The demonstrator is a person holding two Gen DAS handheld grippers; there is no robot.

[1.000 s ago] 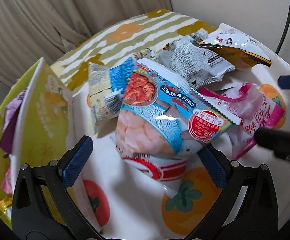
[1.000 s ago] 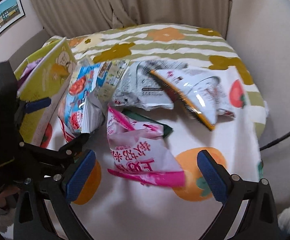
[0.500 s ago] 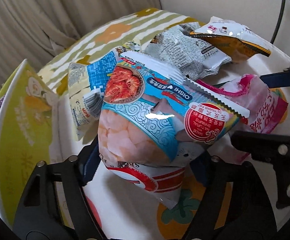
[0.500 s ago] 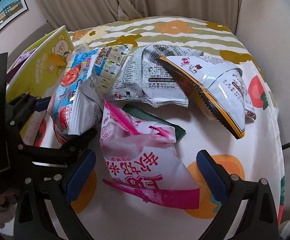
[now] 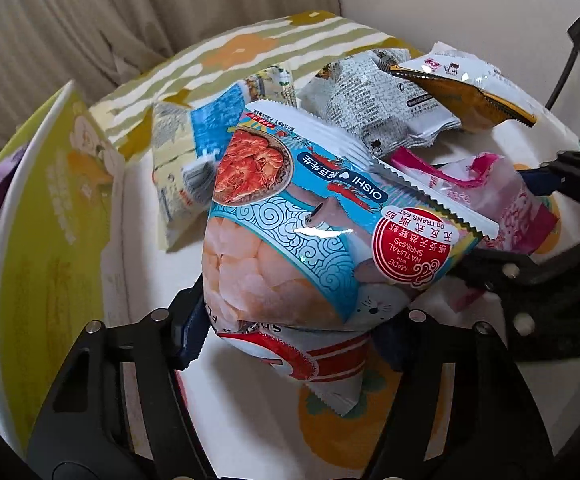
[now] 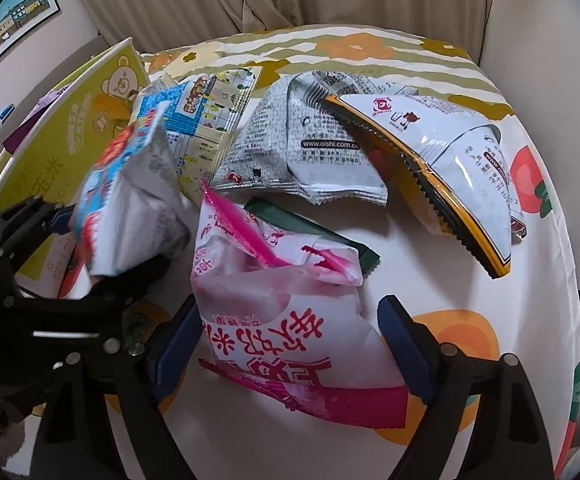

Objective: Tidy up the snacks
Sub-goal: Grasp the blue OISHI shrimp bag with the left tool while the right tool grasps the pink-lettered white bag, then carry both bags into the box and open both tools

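Shrimp-chip bag (image 5: 290,248) lifted since, tilted, long axis diagonal

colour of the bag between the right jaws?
Pink and white bag with magenta lettering; clearest in the right wrist view.

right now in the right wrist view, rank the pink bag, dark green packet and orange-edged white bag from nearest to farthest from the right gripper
1. pink bag: between the closing jaws of the right gripper.
2. dark green packet: just behind the pink bag, partly under it.
3. orange-edged white bag: far right, across the cloth.
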